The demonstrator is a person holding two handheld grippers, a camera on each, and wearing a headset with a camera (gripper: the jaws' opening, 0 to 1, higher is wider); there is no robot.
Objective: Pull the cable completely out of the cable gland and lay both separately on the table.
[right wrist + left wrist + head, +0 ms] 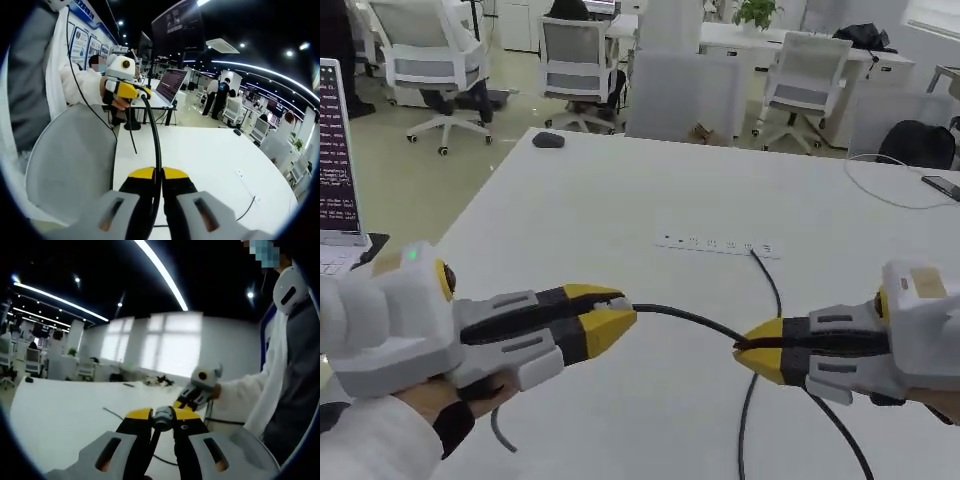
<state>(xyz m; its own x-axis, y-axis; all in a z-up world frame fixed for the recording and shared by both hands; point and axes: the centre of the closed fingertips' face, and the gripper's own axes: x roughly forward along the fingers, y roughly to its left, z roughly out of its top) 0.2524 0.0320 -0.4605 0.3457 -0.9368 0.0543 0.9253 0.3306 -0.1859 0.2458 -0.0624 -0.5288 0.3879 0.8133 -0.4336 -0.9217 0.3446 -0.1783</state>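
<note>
White and mostly bare, the counter has its left edge slanting from the far corner by a mouse down toward a laptop at the near left. Its far edge runs rightward in front of office chairs. A power strip lies flat near the middle. Between it and the left edge the surface is open, as is the stretch behind it up to the far edge. A phone sits at the far right with a thin white cord looped beside it.

Over the near part of the counter, the left tongs are clamped on the cable gland, which the left gripper view shows as a small grey round piece pinched between the yellow tips. The black cable comes out of those tips and spans the gap to the right tongs, whose jaws are pressed together on it. Past the right tongs it trails toward the near right. A short loose end curls on the counter below the person's left hand. The power strip's own dark cord runs toward the near edge and passes behind the right tongs. The two tongs are apart, tips pointing at each other.
</note>
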